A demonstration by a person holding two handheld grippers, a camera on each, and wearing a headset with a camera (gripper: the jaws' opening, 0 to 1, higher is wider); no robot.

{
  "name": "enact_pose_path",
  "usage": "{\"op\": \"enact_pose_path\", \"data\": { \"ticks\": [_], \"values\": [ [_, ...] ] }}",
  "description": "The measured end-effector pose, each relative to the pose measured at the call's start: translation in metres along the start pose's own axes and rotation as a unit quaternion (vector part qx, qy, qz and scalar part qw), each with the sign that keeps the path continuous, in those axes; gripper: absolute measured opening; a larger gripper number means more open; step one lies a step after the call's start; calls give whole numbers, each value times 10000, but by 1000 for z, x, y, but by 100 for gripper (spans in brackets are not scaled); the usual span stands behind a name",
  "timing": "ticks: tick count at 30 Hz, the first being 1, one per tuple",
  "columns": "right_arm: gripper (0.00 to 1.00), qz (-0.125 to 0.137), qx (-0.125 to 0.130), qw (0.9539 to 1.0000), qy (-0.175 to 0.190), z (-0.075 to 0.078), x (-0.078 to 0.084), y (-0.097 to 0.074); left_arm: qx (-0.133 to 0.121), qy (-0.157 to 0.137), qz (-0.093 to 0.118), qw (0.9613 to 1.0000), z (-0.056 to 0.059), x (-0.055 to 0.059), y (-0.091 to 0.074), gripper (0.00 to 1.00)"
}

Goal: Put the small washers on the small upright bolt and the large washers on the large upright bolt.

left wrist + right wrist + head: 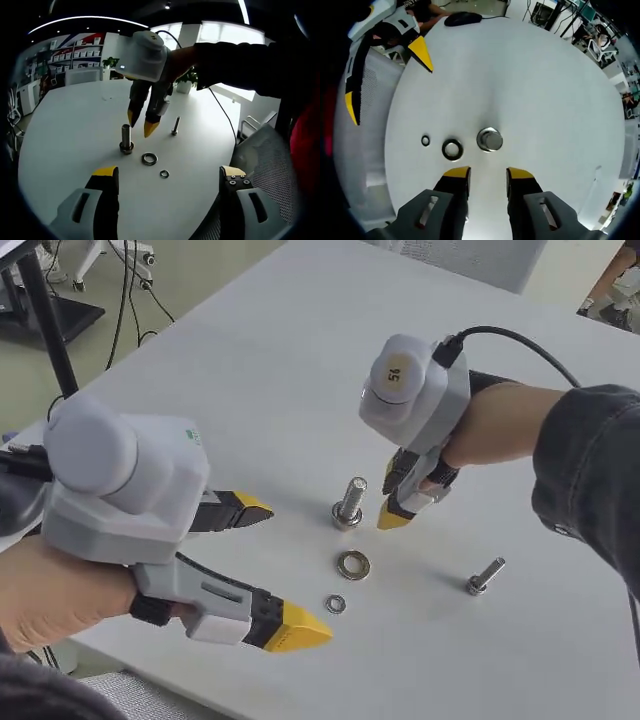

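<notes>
Head view: closest to the camera, at lower left, a hand holds the left gripper (pixel 278 568). Its two yellow-tipped jaws are spread wide with nothing between them. Just past its tips, on the white table (pixel 250 360), lies the small washer (pixel 335 604), and a little farther on the large washer (pixel 352 565). Both are flat and apart from each other. Beyond them the large bolt (pixel 350 502) stands upright on its head. The right gripper (pixel 392 515) points downward, its tips just beside that bolt and not touching it. The small bolt (pixel 485 576) stands alone, well apart to the right. A dark sleeve (pixel 590 470) covers the arm behind the right gripper.

Left gripper view: this gripper's own jaws rise from the bottom, far apart and empty. Between them, going away from the camera, come the small washer, the large washer and then the large bolt. The right gripper hangs down from above with its tips slightly parted near the bolt's top, holding nothing. The small bolt stands upright behind it.

Right gripper view: the camera looks straight down. This gripper's own jaws show a narrow gap with nothing in it. The large bolt's top, seen end-on, sits just ahead of the tips. The large washer lies beside it and the small washer beyond that, both on the table. The left gripper shows at upper left, jaws splayed.
</notes>
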State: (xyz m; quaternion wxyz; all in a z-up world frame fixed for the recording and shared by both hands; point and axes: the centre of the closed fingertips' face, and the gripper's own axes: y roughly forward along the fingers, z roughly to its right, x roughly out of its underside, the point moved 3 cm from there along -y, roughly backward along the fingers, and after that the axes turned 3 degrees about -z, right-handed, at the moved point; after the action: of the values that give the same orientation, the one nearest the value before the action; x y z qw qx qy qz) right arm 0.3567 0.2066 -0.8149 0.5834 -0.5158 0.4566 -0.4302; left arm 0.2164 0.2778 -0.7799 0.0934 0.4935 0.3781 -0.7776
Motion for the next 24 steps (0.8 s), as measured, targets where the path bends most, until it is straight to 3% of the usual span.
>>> {"op": "enact_pose_path", "data": {
  "ticks": [9,24],
  "values": [
    [30,-3,-51,10000,65,-10,9,1,9,47,4,10000,0,-4,1,82],
    [31,69,-147,9999,38,-32,6,5,21,106,-10,9999,2,-5,2,82]
  ]
}}
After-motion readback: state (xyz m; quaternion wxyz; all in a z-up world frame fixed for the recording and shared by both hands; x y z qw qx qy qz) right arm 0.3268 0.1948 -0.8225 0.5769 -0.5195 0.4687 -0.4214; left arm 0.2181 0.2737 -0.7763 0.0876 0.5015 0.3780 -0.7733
